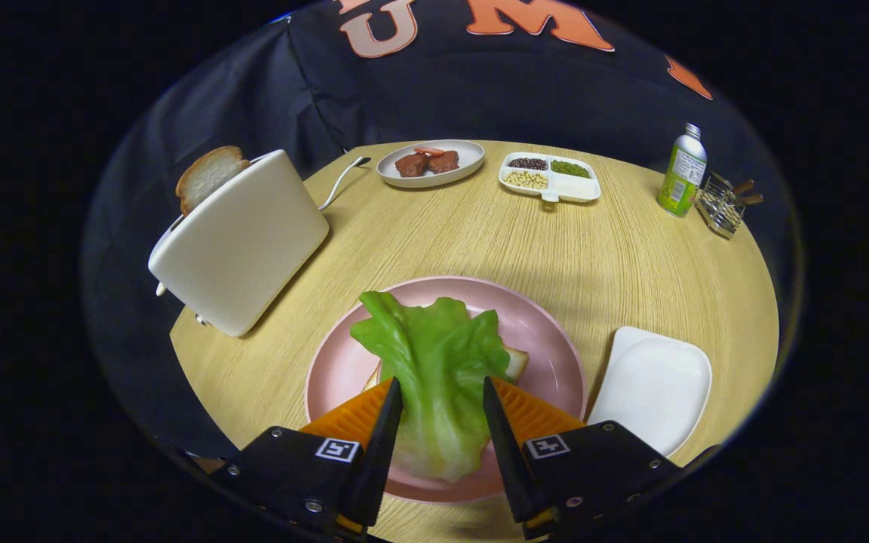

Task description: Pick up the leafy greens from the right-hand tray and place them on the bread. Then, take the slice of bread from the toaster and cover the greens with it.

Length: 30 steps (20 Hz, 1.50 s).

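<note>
A green lettuce leaf (438, 362) lies over a slice of bread (516, 363) on the round pink plate (540, 324). Its stalk end runs back between my fingers, and its far tip curls up toward the toaster. My gripper (440, 396) is shut on the leaf, one finger against each side of the stalk end, low over the plate's near half. Only a corner of the bread shows past the leaf. A white toaster (242, 237) stands to the left beyond the plate, with a bread slice (208, 175) sticking up out of its slot.
An empty white tray (657, 385) sits just right of the pink plate. At the table's far side are a plate of meat pieces (430, 162), a divided dish of beans (551, 177), a green bottle (682, 173) and a wire rack (725, 204).
</note>
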Each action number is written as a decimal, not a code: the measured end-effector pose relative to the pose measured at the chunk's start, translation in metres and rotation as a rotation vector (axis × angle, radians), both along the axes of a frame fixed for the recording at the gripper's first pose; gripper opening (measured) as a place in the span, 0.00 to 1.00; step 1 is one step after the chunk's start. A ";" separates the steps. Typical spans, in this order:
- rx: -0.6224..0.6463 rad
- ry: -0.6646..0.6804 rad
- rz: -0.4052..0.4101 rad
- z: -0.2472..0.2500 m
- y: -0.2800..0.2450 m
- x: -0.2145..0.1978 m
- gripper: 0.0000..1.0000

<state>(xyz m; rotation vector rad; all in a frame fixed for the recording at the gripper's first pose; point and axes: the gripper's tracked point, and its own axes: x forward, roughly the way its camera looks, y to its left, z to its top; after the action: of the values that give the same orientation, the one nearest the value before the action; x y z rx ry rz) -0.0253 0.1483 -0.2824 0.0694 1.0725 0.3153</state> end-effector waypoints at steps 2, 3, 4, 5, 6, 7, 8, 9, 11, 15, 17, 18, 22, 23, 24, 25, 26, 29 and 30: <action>0.010 -0.004 -0.008 0.004 0.000 0.002 0.68; 0.006 -0.011 -0.013 0.008 -0.001 0.005 0.68; 0.000 -0.021 -0.015 0.012 -0.003 0.007 0.68; -0.009 -0.031 -0.018 0.016 -0.004 0.009 0.68; -0.015 -0.037 -0.018 0.020 -0.005 0.010 0.68; -0.016 -0.043 -0.020 0.025 -0.004 0.013 0.69; -0.017 -0.050 -0.021 0.029 -0.003 0.015 0.69; -0.019 -0.059 -0.024 0.034 -0.002 0.019 0.69; -0.013 -0.071 -0.032 0.045 0.001 0.027 0.69; 0.093 -0.059 -0.037 0.077 0.031 0.038 0.73; 0.103 -0.075 -0.030 0.094 0.042 0.046 0.78; 0.109 -0.084 -0.025 0.103 0.049 0.050 0.78; 0.121 -0.116 0.004 0.130 0.082 0.066 0.86; 0.125 -0.116 0.016 0.133 0.092 0.068 0.88; 0.133 -0.113 0.029 0.137 0.102 0.069 0.88; 0.145 -0.110 0.042 0.142 0.114 0.071 0.89; 0.158 -0.108 0.055 0.146 0.127 0.074 0.89; 0.200 -0.095 0.081 0.160 0.159 0.082 0.89; 0.220 -0.087 0.081 0.164 0.169 0.085 0.89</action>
<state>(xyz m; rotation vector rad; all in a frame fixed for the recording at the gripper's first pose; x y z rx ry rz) 0.0592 0.3175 -0.1181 0.2077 0.9532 0.5050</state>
